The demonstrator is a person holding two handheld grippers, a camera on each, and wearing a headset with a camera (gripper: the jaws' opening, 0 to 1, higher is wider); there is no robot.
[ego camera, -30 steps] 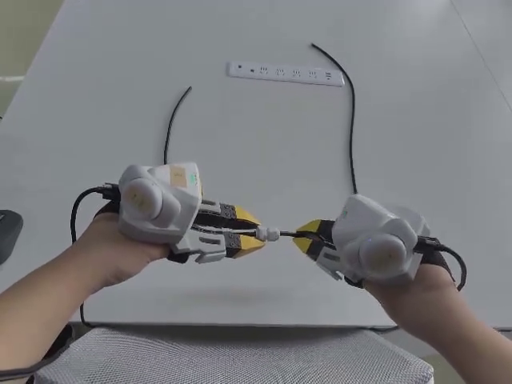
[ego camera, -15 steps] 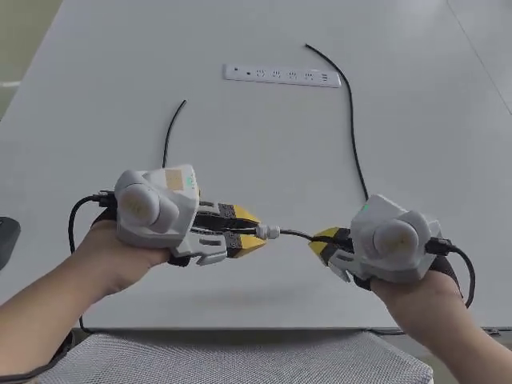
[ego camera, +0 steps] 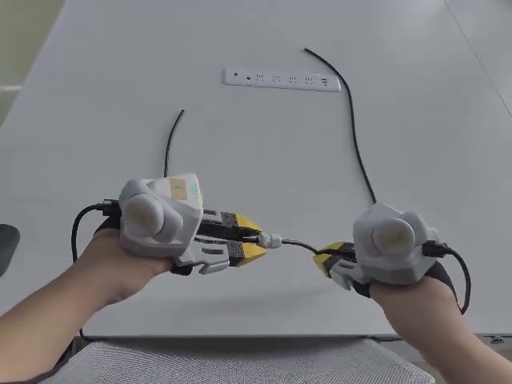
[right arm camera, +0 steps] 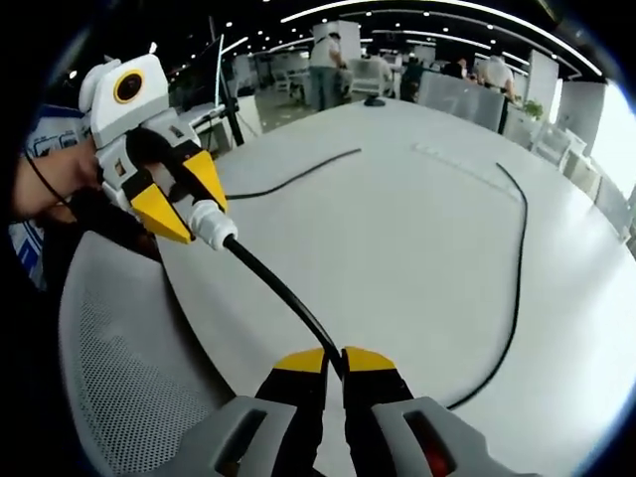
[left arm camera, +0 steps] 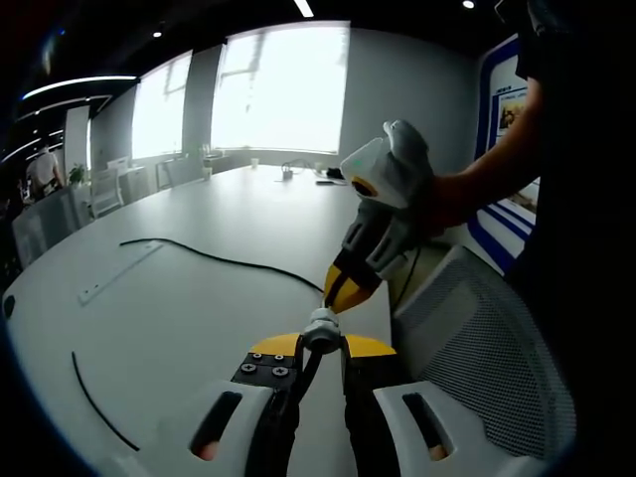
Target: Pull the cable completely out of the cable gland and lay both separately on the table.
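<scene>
A small white cable gland (ego camera: 270, 239) sits at the tips of my left gripper (ego camera: 258, 242), which is shut on it. The gland (left arm camera: 320, 328) shows between the yellow jaw tips in the left gripper view, and the same gland (right arm camera: 213, 228) appears in the right gripper view. A short black cable (ego camera: 300, 245) runs out of the gland to my right gripper (ego camera: 322, 259), which is shut on it. That cable (right arm camera: 278, 287) stretches from the gland down into the right jaws (right arm camera: 333, 360). Both grippers hover above the near edge of the white table (ego camera: 256, 160).
A white power strip (ego camera: 280, 79) lies far back on the table, with its long black cord (ego camera: 354, 132) curving toward the right gripper. A loose black cable (ego camera: 170, 138) lies left of centre. A mesh chair back (ego camera: 240, 360) sits under the near table edge.
The grippers have drawn apart: the right one moved right and toward me, and more black cable now shows between it and the gland. The left gripper stays nearly still.
</scene>
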